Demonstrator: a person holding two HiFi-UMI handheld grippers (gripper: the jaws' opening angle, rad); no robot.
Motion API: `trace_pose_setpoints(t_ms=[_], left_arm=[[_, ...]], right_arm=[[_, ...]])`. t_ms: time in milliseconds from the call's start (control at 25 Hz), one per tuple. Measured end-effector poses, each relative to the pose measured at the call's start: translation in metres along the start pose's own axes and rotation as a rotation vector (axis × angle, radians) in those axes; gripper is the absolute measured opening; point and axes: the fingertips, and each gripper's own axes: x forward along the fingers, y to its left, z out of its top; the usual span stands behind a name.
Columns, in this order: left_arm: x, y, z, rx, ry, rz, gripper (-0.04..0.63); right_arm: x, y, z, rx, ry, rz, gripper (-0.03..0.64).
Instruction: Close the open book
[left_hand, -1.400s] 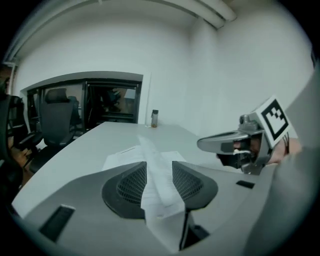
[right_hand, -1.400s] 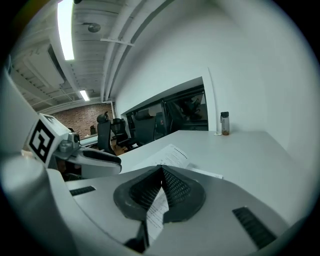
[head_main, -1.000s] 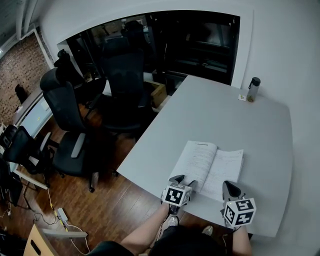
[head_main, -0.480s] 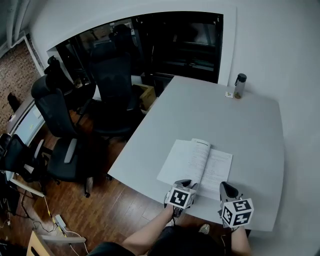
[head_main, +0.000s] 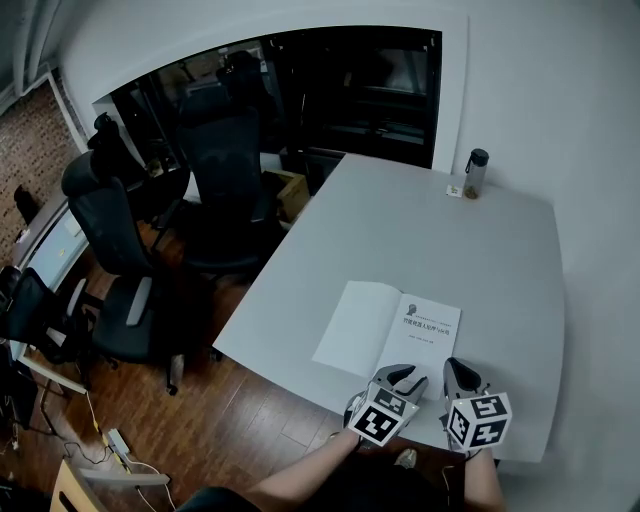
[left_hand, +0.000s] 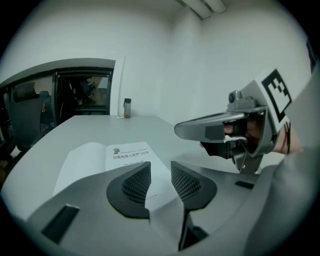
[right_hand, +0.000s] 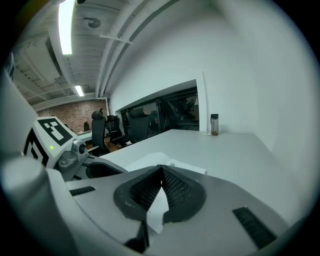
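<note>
The book (head_main: 372, 325) lies open near the front edge of the grey table (head_main: 420, 230), with a blank white page at the left and a printed title page (left_hand: 127, 152) at the right. My left gripper (head_main: 408, 378) is at the book's near edge. Its jaws have just been closing, and its pads (left_hand: 137, 182) are shut on a bundle of the book's pages (left_hand: 162, 215). My right gripper (head_main: 458, 372) sits just to the right of it, shut on the near right corner of the pages (right_hand: 156, 207).
A dark bottle (head_main: 475, 172) stands at the table's far right, by the white wall. Black office chairs (head_main: 225, 150) stand left of the table on the wooden floor. The table's left edge (head_main: 280, 260) drops off to the floor.
The left gripper swung from the book's left side over to the right, beside the right gripper. The text pages it held went with it, baring a blank left page and the title page.
</note>
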Motion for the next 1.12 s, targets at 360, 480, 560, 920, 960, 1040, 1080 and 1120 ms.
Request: trace_pose_setpoints(t_ms=[360,480,560,920,960,1040,1080,1120], left_arm=[[-0.06,0.113,-0.059,-0.196,0.021,0.284,0.005],[-0.072,0.131,-0.09,-0.255,0.08,0.332,0.005],[-0.075,0.137,-0.111,-0.285,0.135,0.349,0.005],[-0.056,0.156,-0.123,-0.332,0.145,0.39,0.005],[-0.058,0.156,-0.114,-0.313,0.117,0.396,0.005],[-0.061,0.148,-0.092,-0.257,0.056,0.393,0.005],[-0.062,0.142,-0.081,-0.226,0.033,0.382,0.005],[-0.06,0.135,-0.071,-0.193,0.011,0.368,0.005]], right_arm=[[0.03,0.039,0.001,-0.023,0.023,0.082,0.005],[0.039,0.054,0.001,-0.036,0.036,0.112,0.005],[0.044,0.061,-0.001,-0.043,0.045,0.126,0.005],[0.042,0.059,-0.01,-0.052,0.075,0.119,0.005],[0.04,0.056,-0.01,-0.048,0.075,0.111,0.004],[0.036,0.05,-0.011,-0.039,0.072,0.097,0.003],[0.035,0.048,-0.011,-0.035,0.07,0.091,0.005],[0.034,0.045,-0.011,-0.031,0.066,0.085,0.003]])
